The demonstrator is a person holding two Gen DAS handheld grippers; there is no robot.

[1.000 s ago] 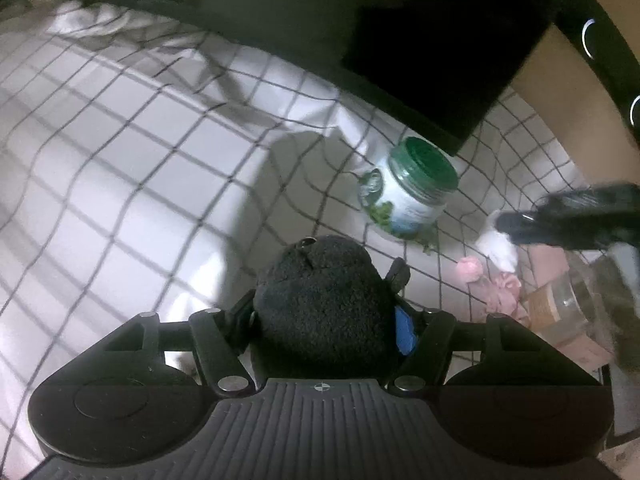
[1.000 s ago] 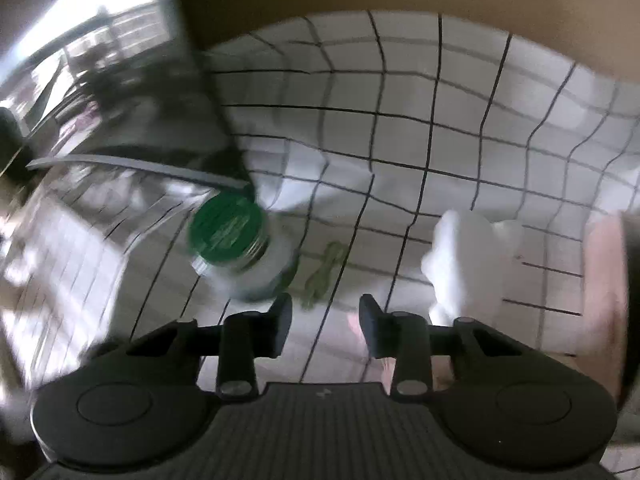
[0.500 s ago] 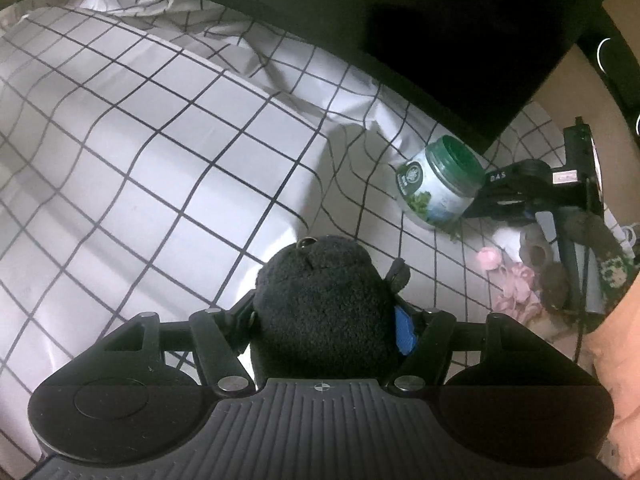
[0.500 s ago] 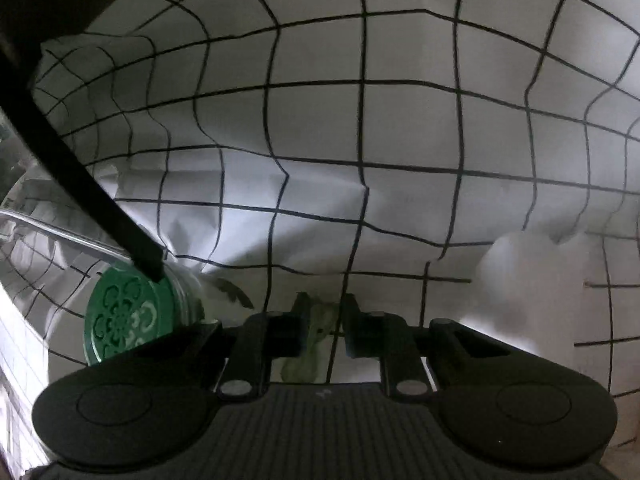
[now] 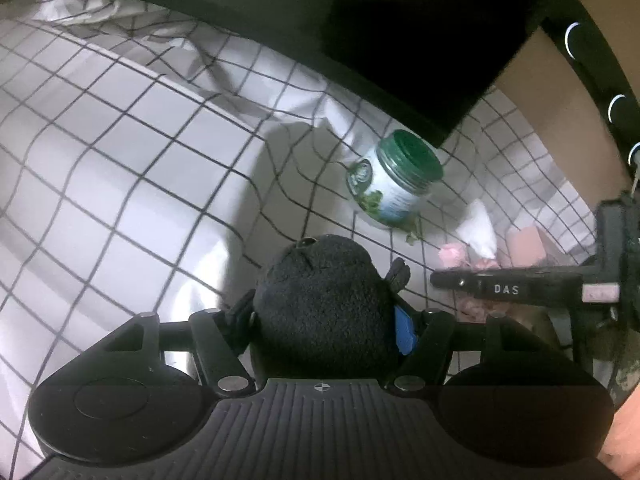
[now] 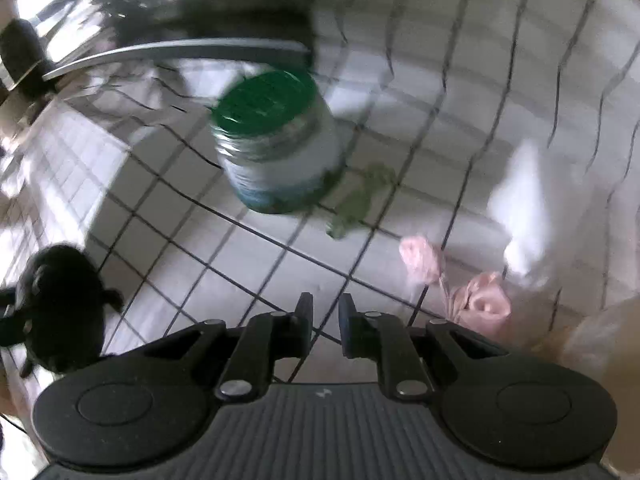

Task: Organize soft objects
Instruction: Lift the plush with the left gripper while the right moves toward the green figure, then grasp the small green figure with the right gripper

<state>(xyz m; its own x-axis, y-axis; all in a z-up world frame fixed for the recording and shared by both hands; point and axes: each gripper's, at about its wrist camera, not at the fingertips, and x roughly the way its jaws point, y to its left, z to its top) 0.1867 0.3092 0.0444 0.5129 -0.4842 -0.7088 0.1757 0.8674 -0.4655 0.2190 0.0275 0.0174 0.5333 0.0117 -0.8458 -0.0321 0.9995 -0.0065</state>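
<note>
The left gripper [image 5: 324, 320] is clamped on the black plush [image 5: 320, 308], which bulges between its fingers and is carried above the checked sheet [image 5: 120, 160], so the step in hand looks like a carry: one soft thing is lifted and wants a place to go. The right gripper [image 6: 325, 316] holds nothing, its jaws drawn close with only a narrow gap between them, hanging over the sheet on the near side of the jar [image 6: 276, 144]. In the right wrist view the plush [image 6: 60, 312] shows near and to the left of the jar, clear of it. The next move, as I judge it, is for the right gripper to widen its jaws and come down on one of the loose soft things, while the left sets the plush beside the others. Near the jar and to its right lies a pink flower [image 6: 420, 256] with more pink stuff [image 6: 484, 304] just beyond; touching the jar's right foot is a small green scrap [image 6: 360, 200], perhaps a leaf or soft toy, though the blur leaves that open. Farther right of the jar stands a white soft lump [image 6: 528, 216]. The jar itself, hard and green-lidded, is the thing most in the way: it stands close to the green scrap and could be knocked. Behind the jar a dark panel [image 5: 400, 40] overhangs the sheet and limits reach there.
</note>
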